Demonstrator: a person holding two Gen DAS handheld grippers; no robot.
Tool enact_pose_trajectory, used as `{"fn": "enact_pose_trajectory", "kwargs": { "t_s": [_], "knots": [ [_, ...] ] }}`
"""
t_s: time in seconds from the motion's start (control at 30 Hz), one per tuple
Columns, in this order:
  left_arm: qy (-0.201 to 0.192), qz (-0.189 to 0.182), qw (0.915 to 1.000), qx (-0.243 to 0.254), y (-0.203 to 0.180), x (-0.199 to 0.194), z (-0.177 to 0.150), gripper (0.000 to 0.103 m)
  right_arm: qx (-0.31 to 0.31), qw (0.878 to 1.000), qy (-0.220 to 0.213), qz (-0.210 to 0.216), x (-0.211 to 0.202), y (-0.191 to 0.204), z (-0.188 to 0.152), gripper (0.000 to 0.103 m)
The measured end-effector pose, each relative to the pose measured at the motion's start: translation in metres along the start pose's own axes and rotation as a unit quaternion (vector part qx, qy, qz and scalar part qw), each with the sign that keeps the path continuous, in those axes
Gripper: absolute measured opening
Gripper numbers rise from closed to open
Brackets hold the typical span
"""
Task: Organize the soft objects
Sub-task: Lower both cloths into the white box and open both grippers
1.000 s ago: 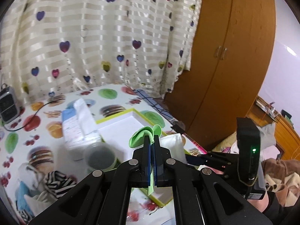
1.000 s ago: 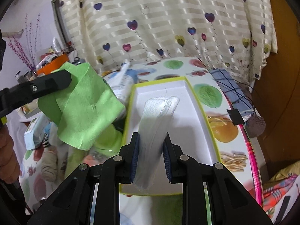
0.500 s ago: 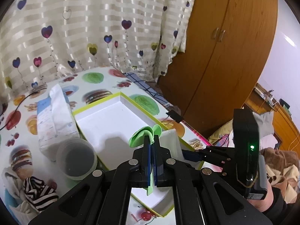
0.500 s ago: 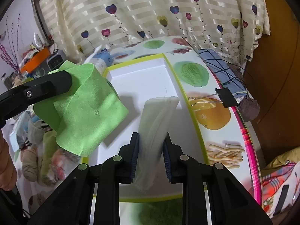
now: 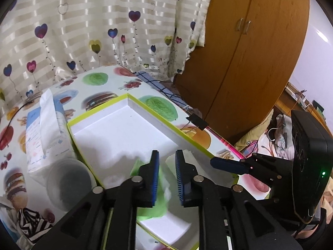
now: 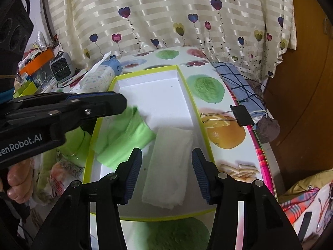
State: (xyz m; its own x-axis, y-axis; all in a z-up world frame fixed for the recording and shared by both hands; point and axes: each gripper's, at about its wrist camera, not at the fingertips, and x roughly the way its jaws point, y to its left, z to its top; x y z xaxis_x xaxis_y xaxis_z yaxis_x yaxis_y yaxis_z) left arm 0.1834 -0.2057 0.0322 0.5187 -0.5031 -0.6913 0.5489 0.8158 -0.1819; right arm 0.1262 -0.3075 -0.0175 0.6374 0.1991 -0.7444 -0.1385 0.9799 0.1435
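A white box with a yellow-green rim [image 6: 145,71] lies on the fruit-print table. Inside it a green cloth [image 6: 127,139] lies crumpled at the left, blurred in the left wrist view [image 5: 158,206]. My left gripper [image 5: 167,166] hangs just over it, jaws opening, pads off the cloth; the right wrist view shows it from the side [image 6: 122,104]. A folded white cloth [image 6: 168,162] lies flat in the box beside the green one. My right gripper [image 6: 166,158] straddles it, jaws opening, with a gap on each side.
A tissue pack [image 5: 45,131], a clear plastic cup [image 5: 68,183] and a striped sock [image 5: 31,227] sit left of the box. A binder clip [image 6: 241,114] and a plaid cloth [image 6: 239,83] lie at the table's right edge. A wooden wardrobe [image 5: 249,62] stands beyond.
Both grippers sank toward the box and their jaws parted. The green cloth dropped from the left gripper into the box; the white cloth left the right gripper and lies flat.
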Motion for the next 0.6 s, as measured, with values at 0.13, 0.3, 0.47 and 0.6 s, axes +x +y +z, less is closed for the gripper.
{"fn": "enact_pose_trajectory", "kwargs": {
  "t_s": [0.13,0.3,0.47,0.6],
  "knots": [
    [-0.020,0.006,0.9998,0.004,0.001,-0.014,0.002,0.020,0.002,1.000,-0.006,-0.002,-0.005,0.000,0.001,0.051],
    [-0.042,0.019,0.9989,-0.003,0.010,-0.039,0.005,0.022,0.004,1.000,-0.018,0.000,-0.012,0.001,0.002,0.051],
    [-0.056,0.038,0.9975,-0.018,0.020,-0.066,-0.004,0.022,0.001,1.000,-0.027,0.008,-0.021,0.007,0.002,0.051],
    [-0.059,0.052,0.9965,-0.028,0.024,-0.082,-0.016,0.022,-0.003,0.999,-0.035,0.018,-0.028,0.014,-0.001,0.051]
  ]
}}
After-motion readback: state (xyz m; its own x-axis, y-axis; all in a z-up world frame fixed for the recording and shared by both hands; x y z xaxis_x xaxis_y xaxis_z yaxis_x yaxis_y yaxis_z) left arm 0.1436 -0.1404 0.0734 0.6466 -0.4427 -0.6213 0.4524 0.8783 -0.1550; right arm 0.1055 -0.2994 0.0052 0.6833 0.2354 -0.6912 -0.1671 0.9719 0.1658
